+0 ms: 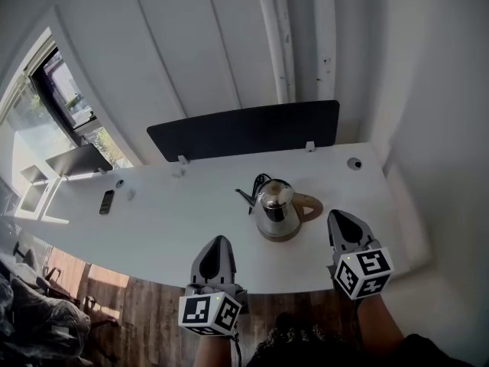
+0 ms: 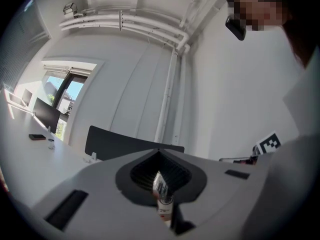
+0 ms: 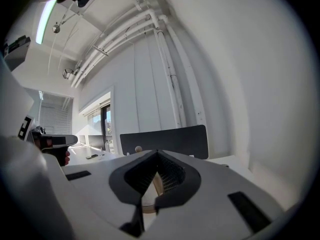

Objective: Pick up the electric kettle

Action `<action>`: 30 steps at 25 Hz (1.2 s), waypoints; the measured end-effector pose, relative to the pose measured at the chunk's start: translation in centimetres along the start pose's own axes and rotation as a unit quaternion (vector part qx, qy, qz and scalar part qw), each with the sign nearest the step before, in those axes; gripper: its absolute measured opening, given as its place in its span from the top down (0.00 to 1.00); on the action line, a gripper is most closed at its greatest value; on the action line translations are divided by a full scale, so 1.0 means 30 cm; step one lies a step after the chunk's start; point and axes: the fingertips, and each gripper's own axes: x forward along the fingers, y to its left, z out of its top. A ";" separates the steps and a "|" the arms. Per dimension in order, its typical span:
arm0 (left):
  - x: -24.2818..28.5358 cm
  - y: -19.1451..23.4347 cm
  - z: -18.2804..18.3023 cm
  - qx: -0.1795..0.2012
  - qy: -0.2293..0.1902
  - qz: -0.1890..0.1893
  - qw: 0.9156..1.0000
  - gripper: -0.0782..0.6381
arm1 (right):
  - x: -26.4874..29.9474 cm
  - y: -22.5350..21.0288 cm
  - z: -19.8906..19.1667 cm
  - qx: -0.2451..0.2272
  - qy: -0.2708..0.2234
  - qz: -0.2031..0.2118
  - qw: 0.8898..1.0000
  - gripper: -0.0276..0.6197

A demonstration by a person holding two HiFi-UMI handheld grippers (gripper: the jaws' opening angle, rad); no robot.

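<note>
Left gripper (image 1: 218,241), right gripper (image 1: 341,217): both empty, jaws together, poised at the worktop's (image 1: 153,228) near edge. Electric kettle (image 1: 275,207) stood upright just beyond, untouched, its handle turned right, probably suiting the right gripper.

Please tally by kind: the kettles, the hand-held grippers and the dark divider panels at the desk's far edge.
Electric kettle: 1
Hand-held grippers: 2, the left hand-held gripper and the right hand-held gripper
Dark divider panel: 1
Total: 4
</note>
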 end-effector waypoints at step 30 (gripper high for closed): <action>0.241 0.112 -0.101 -0.005 0.058 -0.052 0.997 0.89 | 0.326 -0.116 -0.382 -0.042 0.152 -0.111 0.981 0.64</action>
